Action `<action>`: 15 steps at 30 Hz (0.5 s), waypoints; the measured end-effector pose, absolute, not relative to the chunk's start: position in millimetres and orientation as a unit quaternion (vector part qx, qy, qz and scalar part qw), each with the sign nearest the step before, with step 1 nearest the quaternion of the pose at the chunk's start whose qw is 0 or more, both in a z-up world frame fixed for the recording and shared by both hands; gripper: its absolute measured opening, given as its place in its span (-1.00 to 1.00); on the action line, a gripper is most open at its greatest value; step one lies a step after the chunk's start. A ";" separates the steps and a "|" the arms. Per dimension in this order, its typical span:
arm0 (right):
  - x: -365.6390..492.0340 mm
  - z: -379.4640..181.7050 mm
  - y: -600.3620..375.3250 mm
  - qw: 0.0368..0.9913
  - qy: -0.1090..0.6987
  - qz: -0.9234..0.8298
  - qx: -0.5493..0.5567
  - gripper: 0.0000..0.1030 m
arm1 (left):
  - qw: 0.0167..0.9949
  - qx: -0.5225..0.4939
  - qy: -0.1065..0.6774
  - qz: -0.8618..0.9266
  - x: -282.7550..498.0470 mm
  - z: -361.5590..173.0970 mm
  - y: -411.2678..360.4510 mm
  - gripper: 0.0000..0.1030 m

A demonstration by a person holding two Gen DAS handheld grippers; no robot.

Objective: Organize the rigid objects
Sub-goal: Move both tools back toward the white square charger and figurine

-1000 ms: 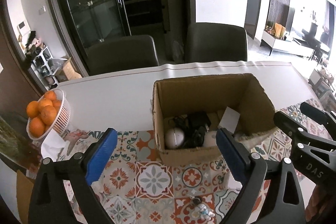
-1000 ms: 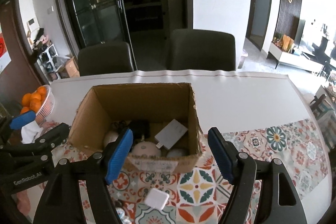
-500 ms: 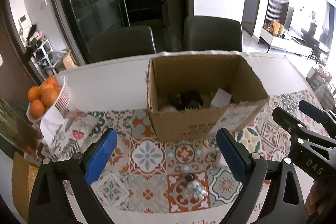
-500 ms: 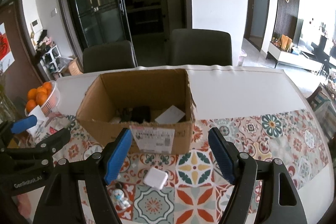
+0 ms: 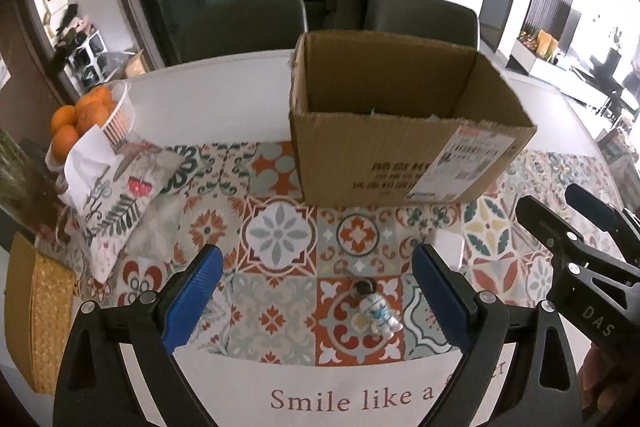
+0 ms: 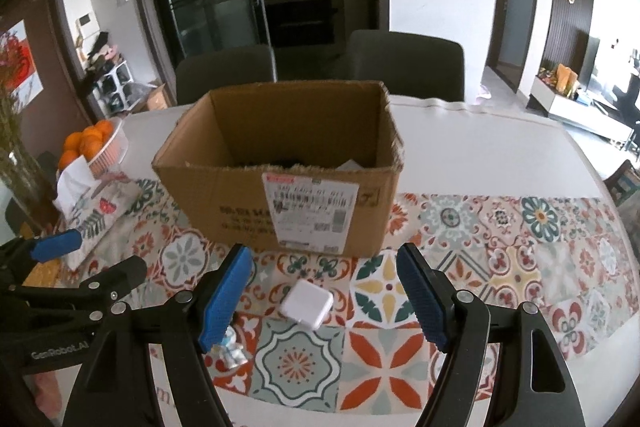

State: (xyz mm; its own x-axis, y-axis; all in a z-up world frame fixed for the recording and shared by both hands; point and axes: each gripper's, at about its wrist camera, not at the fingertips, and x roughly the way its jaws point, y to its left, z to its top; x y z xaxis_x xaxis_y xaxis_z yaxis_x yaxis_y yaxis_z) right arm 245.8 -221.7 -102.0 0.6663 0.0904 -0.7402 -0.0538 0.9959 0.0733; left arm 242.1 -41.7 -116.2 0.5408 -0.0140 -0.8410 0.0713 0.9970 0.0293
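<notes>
The white table (image 6: 480,143) carries a tiled-pattern runner (image 6: 500,239) across its near half, printed with "Smile like a…" along the edge closest to me. On that runner stands the open cardboard box (image 6: 248,203), a shipping label on its front wall; from my right camera I can just make out something dark and a white corner over its near rim, but I cannot tell what those things are. Two dark chairs (image 6: 404,63) sit at the far side of the table. At the left end of the table a white basket of oranges (image 5: 80,119) stands behind a patterned fabric pouch (image 5: 120,195).

My left gripper (image 5: 316,299) is spread wide, empty, low over the runner's near edge. A small astronaut figurine (image 5: 376,311) lies on the tiles between its blue pads (image 5: 192,299), nearer the right-hand pad and touching neither.

My right gripper (image 6: 324,299) is likewise spread wide and holding nothing. A white square charger block (image 6: 306,307) lies flat on the runner between its fingers, in front of the box and apart from it. The figurine shows there too, just beside and partly hidden by the left finger's tip.
</notes>
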 end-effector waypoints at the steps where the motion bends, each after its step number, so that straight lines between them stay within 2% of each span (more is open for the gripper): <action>1: 245.8 -105.8 -220.9 0.911 0.409 0.043 0.022 0.46 | 0.877 0.031 0.479 -0.022 241.5 -117.7 -41.5 0.88; 15: 253.0 -154.3 -209.6 0.891 0.445 0.088 0.002 0.46 | 0.855 0.025 0.518 0.017 237.3 -163.6 -35.4 0.88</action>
State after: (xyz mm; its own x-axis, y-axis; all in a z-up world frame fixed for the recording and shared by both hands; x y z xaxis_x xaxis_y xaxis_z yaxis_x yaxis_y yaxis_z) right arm 253.0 -209.6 -154.3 0.5881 0.1581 -0.7932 -0.1542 0.9846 0.0819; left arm 237.3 -35.4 -163.6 0.4634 0.0543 -0.8845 -0.0031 0.9982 0.0597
